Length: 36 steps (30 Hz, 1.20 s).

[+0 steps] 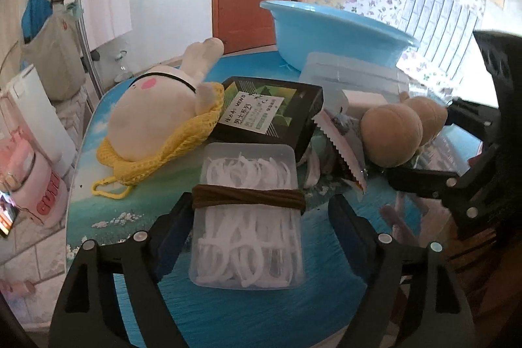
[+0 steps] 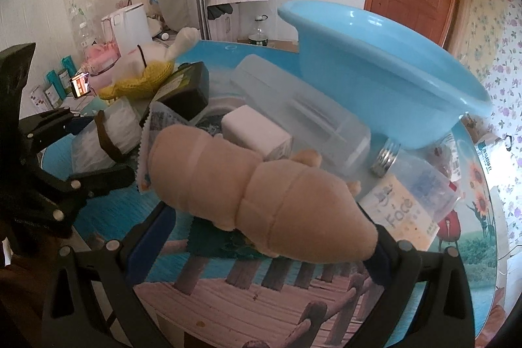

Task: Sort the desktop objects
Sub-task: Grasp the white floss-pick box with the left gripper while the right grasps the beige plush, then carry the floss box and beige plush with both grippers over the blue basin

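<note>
My left gripper [image 1: 257, 237] stands spread around the clear plastic box of dental floss picks [image 1: 246, 214]; its left pad looks close against the box wall, but a clear gap of table shows by the right pad, so nothing is pinched yet. My right gripper [image 2: 264, 237] has the tan plush toy [image 2: 257, 188] lying slantwise across its fingers; the toy's tapered end rests against the right finger while the left finger stands apart from it, and I cannot tell whether I grip it or merely cradle it. The floss box is a rounded, translucent rectangle, stiff and slick, packed with white picks and bound across the middle by a brown elastic band [image 1: 248, 196]. The plush is soft, segmented in bulging rings. Beyond them lie a black glossy cardboard box [image 1: 267, 113] with a printed label, a cream plush rabbit [image 1: 160, 116] in a yellow knitted bag, a white block [image 2: 254, 132], a frosted plastic container [image 2: 300, 116], a metal-capped jar [image 2: 417, 181] on its side, and a smooth blue plastic basin [image 2: 385, 80] at the far side of the glossy picture-printed table [image 1: 228, 299]. I judge the sorting barely begun: the basin appears empty and everything sits jumbled together, so nearly all remains.
</note>
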Tool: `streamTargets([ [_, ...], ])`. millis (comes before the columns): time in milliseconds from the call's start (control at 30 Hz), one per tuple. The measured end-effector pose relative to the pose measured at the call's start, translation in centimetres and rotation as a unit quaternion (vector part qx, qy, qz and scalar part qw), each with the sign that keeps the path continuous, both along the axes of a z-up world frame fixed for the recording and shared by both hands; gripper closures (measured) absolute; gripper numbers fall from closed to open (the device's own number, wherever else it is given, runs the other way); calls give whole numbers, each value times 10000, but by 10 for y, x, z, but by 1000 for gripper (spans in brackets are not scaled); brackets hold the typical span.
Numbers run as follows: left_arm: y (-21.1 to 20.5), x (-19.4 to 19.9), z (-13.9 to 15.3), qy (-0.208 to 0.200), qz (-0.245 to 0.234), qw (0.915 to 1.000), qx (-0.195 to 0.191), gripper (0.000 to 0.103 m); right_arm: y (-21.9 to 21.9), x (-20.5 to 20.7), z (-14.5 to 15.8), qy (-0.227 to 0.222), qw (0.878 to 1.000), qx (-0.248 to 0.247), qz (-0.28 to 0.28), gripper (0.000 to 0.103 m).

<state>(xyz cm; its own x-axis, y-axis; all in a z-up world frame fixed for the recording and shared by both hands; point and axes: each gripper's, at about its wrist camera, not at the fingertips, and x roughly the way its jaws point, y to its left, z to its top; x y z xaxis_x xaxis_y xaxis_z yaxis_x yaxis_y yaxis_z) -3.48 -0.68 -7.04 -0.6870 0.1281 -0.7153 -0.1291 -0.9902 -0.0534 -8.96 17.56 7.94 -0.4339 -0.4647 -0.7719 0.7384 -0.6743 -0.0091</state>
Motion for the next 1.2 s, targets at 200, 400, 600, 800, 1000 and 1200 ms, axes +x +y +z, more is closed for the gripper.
streamTargets([
  [200, -5, -1, 3, 12, 102, 9999, 68, 46, 6, -3, 2, -135, 9998, -162, 6, 9],
  [400, -3, 2, 5, 11, 48, 9999, 103, 46, 13, -7, 5, -288, 9991, -295, -38, 31],
  [600, -5, 4, 11, 72, 84, 9998, 160, 45, 12, 3, 11, -199, 9987, -412, 232, 33],
  [800, -7, 5, 31, 264, 108, 9995, 152, 45, 15, 5, 25, -108, 9973, -659, 314, 33],
  [1000, -9, 1, 59, 492, 238, 9984, 172, 45, 20, 6, 47, 32, 9951, -906, 397, 33],
  [1200, -4, -8, 84, 749, 251, 9967, 177, 45, 33, -1, 73, 170, 9913, -1244, 385, 33],
])
